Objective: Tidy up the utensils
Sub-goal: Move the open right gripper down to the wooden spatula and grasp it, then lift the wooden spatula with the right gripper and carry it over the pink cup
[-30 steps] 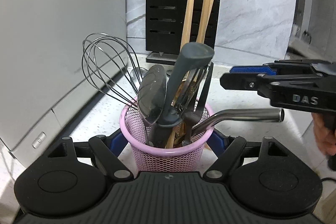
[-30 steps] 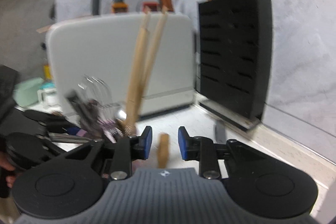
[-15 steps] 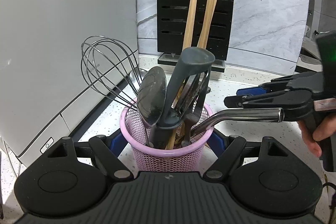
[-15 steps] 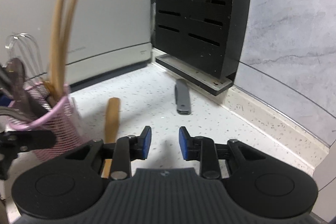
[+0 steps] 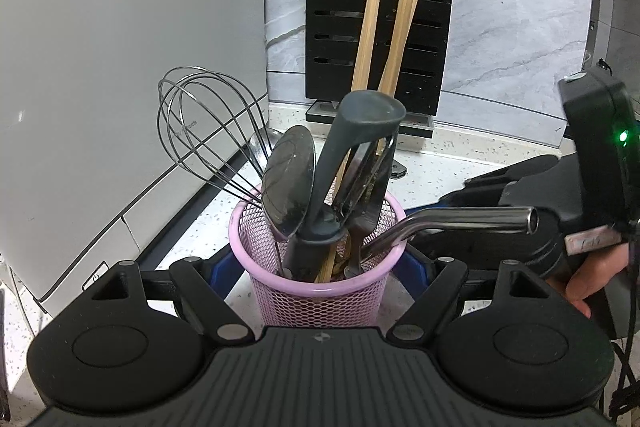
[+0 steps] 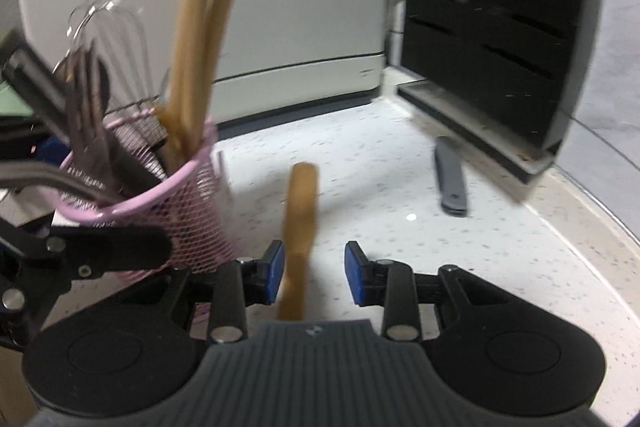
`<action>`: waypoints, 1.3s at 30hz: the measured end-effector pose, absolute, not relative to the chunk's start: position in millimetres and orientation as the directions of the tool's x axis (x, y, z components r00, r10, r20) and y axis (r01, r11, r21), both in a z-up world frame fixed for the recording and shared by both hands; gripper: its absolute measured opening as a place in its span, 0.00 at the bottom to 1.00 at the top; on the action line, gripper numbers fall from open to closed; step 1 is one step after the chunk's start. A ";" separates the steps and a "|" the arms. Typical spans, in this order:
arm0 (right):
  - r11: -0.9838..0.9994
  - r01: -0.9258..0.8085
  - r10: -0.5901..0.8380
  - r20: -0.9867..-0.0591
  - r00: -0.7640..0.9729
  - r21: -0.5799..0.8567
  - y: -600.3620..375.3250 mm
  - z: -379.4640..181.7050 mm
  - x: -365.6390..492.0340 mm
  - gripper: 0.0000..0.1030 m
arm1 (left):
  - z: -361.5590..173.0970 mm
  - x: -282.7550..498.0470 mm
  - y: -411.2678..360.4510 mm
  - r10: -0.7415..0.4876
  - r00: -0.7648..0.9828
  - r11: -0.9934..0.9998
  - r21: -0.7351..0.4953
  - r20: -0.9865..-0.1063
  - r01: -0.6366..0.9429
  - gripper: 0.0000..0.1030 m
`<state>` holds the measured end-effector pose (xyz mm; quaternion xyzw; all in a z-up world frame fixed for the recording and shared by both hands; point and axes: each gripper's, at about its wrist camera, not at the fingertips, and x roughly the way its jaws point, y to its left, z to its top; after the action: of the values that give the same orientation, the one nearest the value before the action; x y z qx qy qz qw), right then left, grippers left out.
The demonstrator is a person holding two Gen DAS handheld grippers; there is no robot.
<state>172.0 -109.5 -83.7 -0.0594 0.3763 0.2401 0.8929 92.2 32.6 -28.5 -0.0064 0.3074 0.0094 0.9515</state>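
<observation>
A: In the left wrist view, the pink mesh holder [image 5: 316, 283] sits at lower centre between the fingers of the left gripper [image 5: 318, 263]. Are the jaws clamped on it?

B: The blue pads flank the holder closely on both sides, and it looks pinched, so the left gripper seems to be steadying it. The whisk [image 5: 208, 131], a ladle [image 5: 290, 179], a grey slotted turner [image 5: 356, 163], wooden handles [image 5: 370, 27] and a bent steel straw [image 5: 460, 223] crowd it already. That grip should stay firm and level, since the load leans right of centre.

A: And the right wrist view?

B: The right gripper [image 6: 314, 277] has its jaws spread, at lower centre. A wooden utensil [image 6: 300, 223] lies on the speckled counter [image 6: 500, 267], running from mid-frame down between the pads, nearer the left pad [image 6: 274, 275]. Blur hides whether it touches that pad.

A: So the step is picking it up?

B: Probably. The person should centre the handle in the gap, close squarely, then lift it clear before tipping it into the holder, which stands just to the left. A grey tool [image 6: 452, 183] lies further right, near the black knife block [image 6: 500, 27], well apart from the jaws.
</observation>
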 end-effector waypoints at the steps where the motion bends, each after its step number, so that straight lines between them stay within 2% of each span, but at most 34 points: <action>1: 0.872 -0.483 0.388 -0.704 0.594 0.074 -106.8 -84.9 171.1 0.31 | -28.7 92.5 32.6 0.011 0.811 1.000 -0.006 -0.585 -0.018 0.89; 4: 0.863 -0.502 0.380 -0.720 0.581 0.050 -98.2 -89.7 169.2 0.29 | -27.9 91.0 34.3 0.006 0.811 1.000 -0.005 -0.584 -0.012 0.89; 5: 0.860 -0.508 0.374 -0.725 0.578 0.038 -95.4 -91.4 168.5 0.21 | -27.6 90.9 34.9 0.004 0.812 1.000 -0.008 -0.584 -0.011 0.89; 8: 0.856 -0.516 0.365 -0.731 0.576 0.020 -92.2 -91.8 166.5 0.09 | -27.0 89.5 38.3 -0.005 0.813 1.000 -0.021 -0.583 -0.009 0.89; 18: 0.844 -0.536 0.339 -0.771 0.539 -0.004 -108.7 -82.7 150.4 0.08 | -26.1 79.8 42.8 -0.039 0.814 0.999 -0.029 -0.580 0.027 0.88; 26: 0.840 -0.543 0.321 -0.811 0.490 0.004 -158.7 -77.4 130.6 0.08 | -25.7 67.8 37.5 -0.098 0.810 0.995 -0.046 -0.578 0.087 0.88; 39: 0.838 -0.540 0.199 -0.880 0.431 -0.075 -226.7 -71.3 96.7 0.08 | -25.9 69.1 13.5 -0.106 0.806 0.994 -0.043 -0.582 0.100 0.88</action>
<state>96.8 -226.7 -71.3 -0.1763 0.4845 0.2233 0.8272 69.1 13.5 -25.9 -0.0049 0.3063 -0.0544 0.9504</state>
